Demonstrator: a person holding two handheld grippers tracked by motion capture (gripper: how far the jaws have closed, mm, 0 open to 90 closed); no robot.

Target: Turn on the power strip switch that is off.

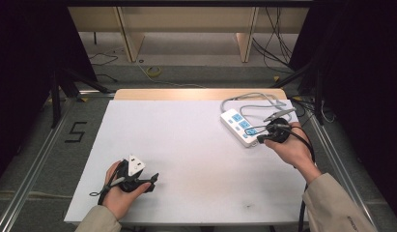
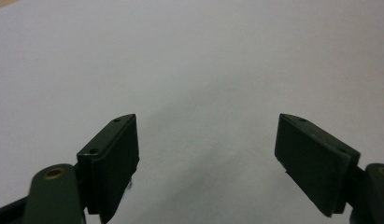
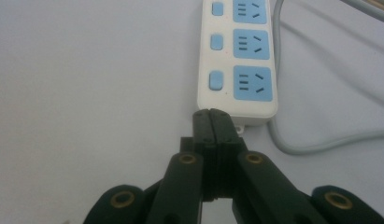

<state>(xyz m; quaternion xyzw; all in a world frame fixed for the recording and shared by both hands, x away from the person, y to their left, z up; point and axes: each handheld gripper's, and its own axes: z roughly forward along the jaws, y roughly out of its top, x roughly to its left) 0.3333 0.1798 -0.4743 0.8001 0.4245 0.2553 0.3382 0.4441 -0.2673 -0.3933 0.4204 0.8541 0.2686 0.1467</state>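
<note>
Jaws of the left gripper [image 2: 206, 163] are spread wide with nothing between them, while those of the right gripper [image 3: 211, 122] are pressed together and empty. Under both lies the white table [image 1: 186, 145]. On its far right part rests a white power strip [image 1: 240, 126] with blue sockets, and the closed tips of the right gripper stand just at its near end. A grey cable [image 3: 316, 144] curves beside the strip.

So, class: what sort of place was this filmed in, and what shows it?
Probably a lab or workshop recording rig: a white table inside metal framing, loose floor cables, and a floor marking "5".
</note>
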